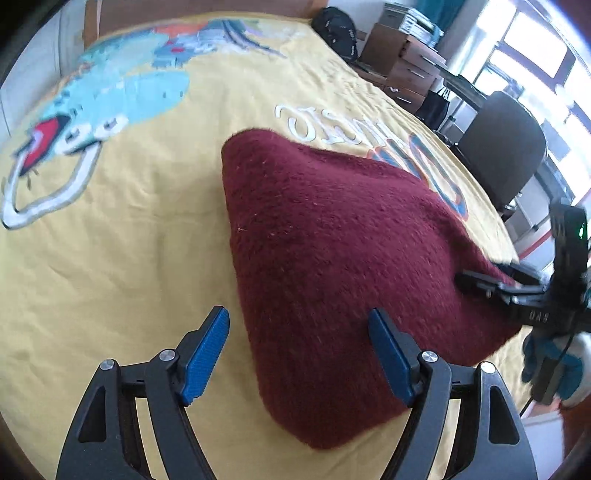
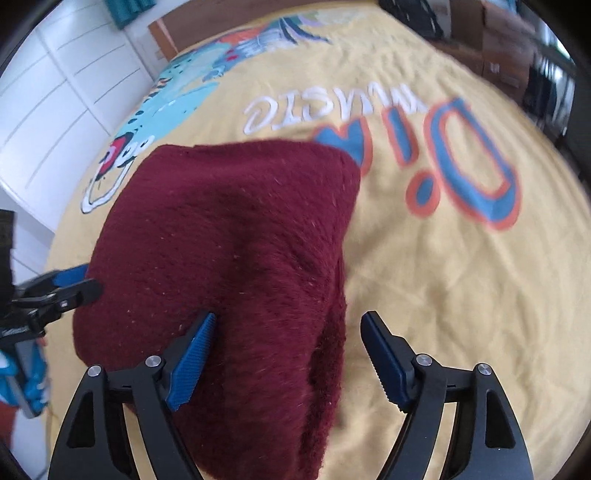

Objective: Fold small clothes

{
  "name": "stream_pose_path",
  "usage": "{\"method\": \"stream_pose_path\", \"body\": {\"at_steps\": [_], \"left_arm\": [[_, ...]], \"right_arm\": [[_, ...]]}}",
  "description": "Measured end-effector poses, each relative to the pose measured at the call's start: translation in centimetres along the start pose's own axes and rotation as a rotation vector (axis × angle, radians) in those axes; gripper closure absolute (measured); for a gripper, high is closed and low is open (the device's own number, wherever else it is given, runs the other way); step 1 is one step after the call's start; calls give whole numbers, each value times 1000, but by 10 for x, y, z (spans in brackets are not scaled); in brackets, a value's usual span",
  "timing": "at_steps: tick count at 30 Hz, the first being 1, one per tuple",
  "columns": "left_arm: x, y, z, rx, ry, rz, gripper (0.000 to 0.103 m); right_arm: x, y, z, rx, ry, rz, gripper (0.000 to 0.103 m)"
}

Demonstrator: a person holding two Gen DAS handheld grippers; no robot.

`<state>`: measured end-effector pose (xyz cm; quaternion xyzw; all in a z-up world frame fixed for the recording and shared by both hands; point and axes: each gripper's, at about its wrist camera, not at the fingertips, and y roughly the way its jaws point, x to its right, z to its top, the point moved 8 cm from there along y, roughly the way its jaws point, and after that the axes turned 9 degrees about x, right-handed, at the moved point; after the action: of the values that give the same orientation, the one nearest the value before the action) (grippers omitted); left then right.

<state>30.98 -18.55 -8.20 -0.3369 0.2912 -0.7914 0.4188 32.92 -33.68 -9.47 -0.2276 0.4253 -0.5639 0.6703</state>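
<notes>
A dark red fuzzy garment (image 1: 332, 251) lies folded on the yellow printed bedspread (image 1: 129, 258); it also shows in the right wrist view (image 2: 229, 251). My left gripper (image 1: 299, 332) is open, its jaws astride the garment's near left edge. My right gripper (image 2: 288, 336) is open, its jaws astride the garment's near right edge. The right gripper also shows at the garment's right side in the left wrist view (image 1: 480, 284). The left gripper shows at the garment's left side in the right wrist view (image 2: 85, 284).
The bedspread (image 2: 443, 258) carries a blue cartoon figure (image 1: 122, 96) and large letters (image 2: 461, 162). A dark office chair (image 1: 506, 147), a desk with cardboard boxes (image 1: 399, 55) and a black bag (image 1: 340, 29) stand beside the bed. White cabinets (image 2: 48, 110) stand on the left.
</notes>
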Motion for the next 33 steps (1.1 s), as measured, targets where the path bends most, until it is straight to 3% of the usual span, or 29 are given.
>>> {"method": "stream_pose_path", "body": {"at_steps": [5, 10, 11, 16, 22, 26, 33], "left_arm": [[-7, 29, 2, -93, -59, -43, 16], [-2, 47, -3, -179, -86, -114, 16], [0, 49, -3, -179, -89, -134, 19], [9, 41, 0, -117, -73, -206, 43], [23, 14, 7, -51, 115, -105, 58], [12, -12, 16, -5, 103, -78, 60], [-35, -70, 20, 75, 83, 1, 60]], "right_arm": [[0, 23, -9, -89, 4, 87, 22], [2, 36, -13, -122, 69, 199, 26], [2, 36, -13, -122, 81, 220, 35], [-1, 28, -12, -94, 88, 253, 51], [-31, 4, -3, -23, -82, 125, 61], [-66, -10, 6, 27, -174, 97, 64], [-138, -10, 7, 57, -277, 145, 65]]}}
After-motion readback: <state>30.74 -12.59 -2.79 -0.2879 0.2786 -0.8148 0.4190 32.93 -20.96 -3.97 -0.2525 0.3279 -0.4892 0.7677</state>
